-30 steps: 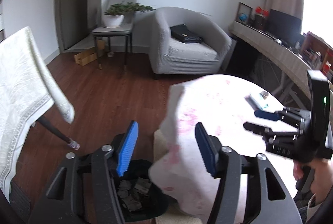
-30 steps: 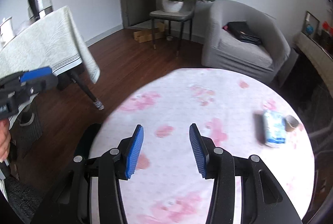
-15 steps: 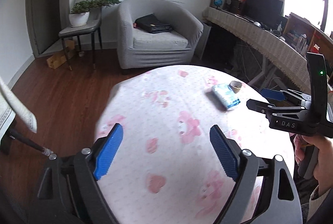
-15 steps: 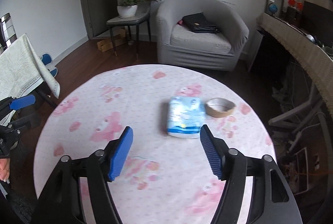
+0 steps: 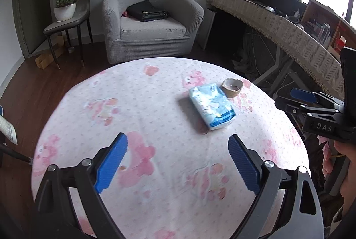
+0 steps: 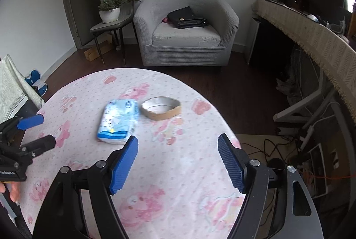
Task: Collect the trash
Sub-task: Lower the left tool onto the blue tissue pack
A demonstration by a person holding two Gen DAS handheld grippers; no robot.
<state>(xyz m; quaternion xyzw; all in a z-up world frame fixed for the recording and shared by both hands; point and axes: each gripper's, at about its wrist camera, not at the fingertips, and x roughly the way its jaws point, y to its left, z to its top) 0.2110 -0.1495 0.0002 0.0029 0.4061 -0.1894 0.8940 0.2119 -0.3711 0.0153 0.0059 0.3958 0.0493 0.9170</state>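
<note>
Tongs first: the left gripper [image 5: 178, 161] hangs over the near part of the round table [image 5: 133, 105], jaws opening wide with nothing between the blue pads but pink-patterned cloth. The right gripper [image 6: 178, 161] is likewise opening and bare, over the table's right side. Beyond them lie a blue-and-white tissue pack [image 6: 119, 121] and, just beside its far right corner, an empty cardboard tape ring [image 6: 161, 108]. Farther off stand a grey armchair [image 6: 185, 30] with a black bag [image 6: 187, 17] on its seat, and a potted plant [image 6: 110, 11] on a chair.
</note>
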